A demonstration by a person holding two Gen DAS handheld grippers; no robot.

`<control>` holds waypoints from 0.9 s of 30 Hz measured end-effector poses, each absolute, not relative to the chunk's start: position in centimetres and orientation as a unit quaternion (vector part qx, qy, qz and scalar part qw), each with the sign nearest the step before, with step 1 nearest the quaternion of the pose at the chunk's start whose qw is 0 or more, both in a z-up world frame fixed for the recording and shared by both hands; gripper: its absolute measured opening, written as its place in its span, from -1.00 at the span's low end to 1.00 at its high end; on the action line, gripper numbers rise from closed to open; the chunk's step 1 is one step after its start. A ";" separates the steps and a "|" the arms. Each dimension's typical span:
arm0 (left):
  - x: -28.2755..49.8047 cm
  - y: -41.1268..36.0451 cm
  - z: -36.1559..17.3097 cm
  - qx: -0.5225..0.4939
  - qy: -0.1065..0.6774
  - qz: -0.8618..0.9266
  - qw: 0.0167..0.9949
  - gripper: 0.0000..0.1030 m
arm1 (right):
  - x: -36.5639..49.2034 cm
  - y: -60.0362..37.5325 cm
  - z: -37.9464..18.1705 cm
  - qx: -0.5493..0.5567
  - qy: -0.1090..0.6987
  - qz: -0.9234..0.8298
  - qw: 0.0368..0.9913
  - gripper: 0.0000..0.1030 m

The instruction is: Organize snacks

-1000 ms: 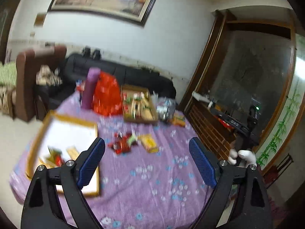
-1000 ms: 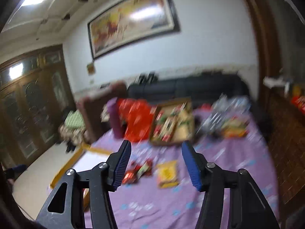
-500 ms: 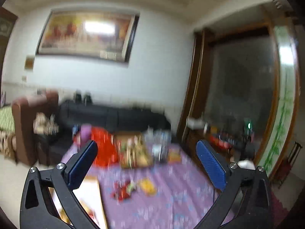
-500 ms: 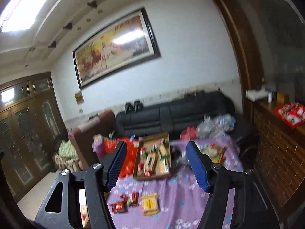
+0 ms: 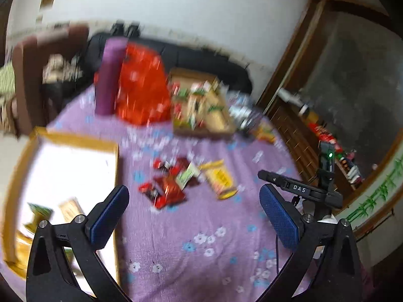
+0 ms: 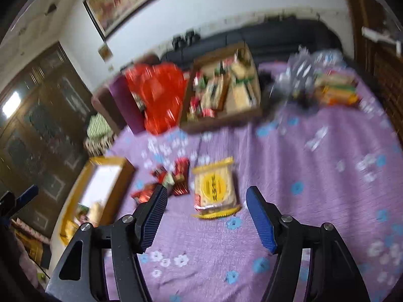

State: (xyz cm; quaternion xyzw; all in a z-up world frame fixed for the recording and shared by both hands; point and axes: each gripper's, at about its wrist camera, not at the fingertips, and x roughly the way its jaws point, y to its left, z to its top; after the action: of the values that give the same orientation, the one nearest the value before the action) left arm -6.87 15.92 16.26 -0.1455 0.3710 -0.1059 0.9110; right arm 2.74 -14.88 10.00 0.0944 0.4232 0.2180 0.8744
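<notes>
Count on the purple cloth (image 6: 314, 201): one yellow snack pack (image 6: 215, 188), one cluster of red packets (image 6: 173, 178) just left of it (blur, can't count them), one white tray (image 5: 63, 176) with a few snacks inside, one brown box (image 6: 224, 85) full of snacks at the back. Your right gripper (image 6: 206, 216) hovers above the yellow snack pack, jaws spread, empty. Your left gripper (image 5: 194, 216) is up over the cloth beside the tray, jaws wide, empty.
</notes>
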 end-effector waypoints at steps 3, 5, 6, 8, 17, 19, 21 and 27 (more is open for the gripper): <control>-4.2 15.1 12.2 -0.163 0.417 -0.102 0.888 1.00 | 5.5 -12.8 6.2 0.074 0.455 0.202 0.864 0.32; -2.0 14.6 9.1 -0.178 0.449 -0.099 0.870 1.00 | 7.0 -11.5 4.3 0.058 0.469 0.193 0.860 0.32; -1.3 14.5 8.3 -0.180 0.457 -0.097 0.866 1.00 | 7.8 -10.8 3.3 0.045 0.477 0.186 0.858 0.33; 0.5 13.9 6.3 -0.179 0.473 -0.094 0.857 1.00 | 8.5 -9.8 2.1 0.032 0.486 0.185 0.853 0.33; 4.3 10.8 3.1 -0.092 0.478 -0.060 0.871 1.00 | 9.3 -6.3 -0.1 -0.044 0.482 0.178 0.857 0.55; 4.9 10.7 2.5 -0.075 0.482 -0.053 0.871 1.00 | 9.4 -5.9 -0.2 -0.055 0.479 0.174 0.859 0.55; 5.3 10.6 1.6 -0.058 0.494 -0.046 0.867 0.99 | 9.4 -5.6 -0.2 -0.066 0.476 0.172 0.860 0.54; 4.0 9.3 1.8 -0.002 0.489 -0.071 0.869 -0.18 | 8.4 -5.9 -0.1 -0.083 0.467 0.169 0.864 0.37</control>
State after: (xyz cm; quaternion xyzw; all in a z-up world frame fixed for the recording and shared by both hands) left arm 4.01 9.27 1.85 -0.0021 0.4893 -0.0707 0.8692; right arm 8.35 -5.94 -0.15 -0.0833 0.4672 0.1685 0.8639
